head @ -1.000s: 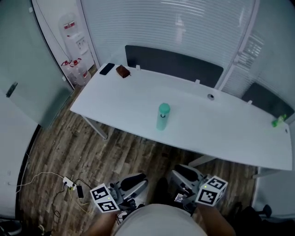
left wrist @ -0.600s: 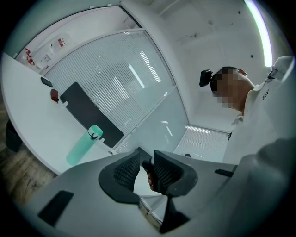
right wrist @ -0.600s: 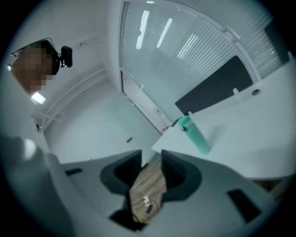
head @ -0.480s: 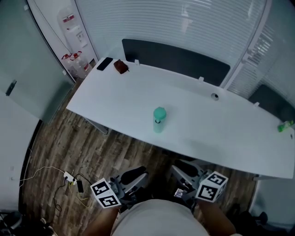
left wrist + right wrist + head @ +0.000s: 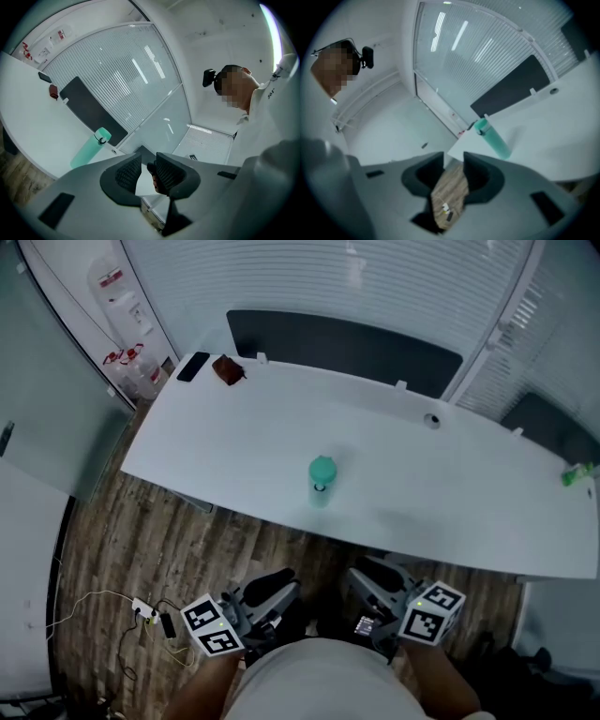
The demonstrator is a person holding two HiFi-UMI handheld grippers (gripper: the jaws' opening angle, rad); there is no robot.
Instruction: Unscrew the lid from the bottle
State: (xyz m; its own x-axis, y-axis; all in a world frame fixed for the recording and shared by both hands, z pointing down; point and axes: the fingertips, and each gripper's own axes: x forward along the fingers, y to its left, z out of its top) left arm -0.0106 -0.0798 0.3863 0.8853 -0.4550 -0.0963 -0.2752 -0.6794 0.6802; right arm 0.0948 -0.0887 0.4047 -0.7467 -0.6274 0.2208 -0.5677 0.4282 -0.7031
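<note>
The teal bottle (image 5: 321,486) stands upright on the white counter (image 5: 441,493), close to its near edge, with its long axis vertical. The lid (image 5: 322,468) is on top and not yet unscrewed. It is well apart from both tools, with a strip of wooden floor (image 5: 141,549) between.

The left gripper (image 5: 277,583) and right gripper (image 5: 369,579) are held low by the person's body. The bottle lies straight ahead, about midway between them, so neither looks clearly nearer.

The left fingers (image 5: 129,171) stand partly apart and grip nothing. A dark shape shows in the gap, probably something beyond them rather than held. The right fingers (image 5: 476,173) are also partly apart, with only floor visible between them.

Reaching the bottle calls for both grippers to travel forward and up to the counter.
</note>
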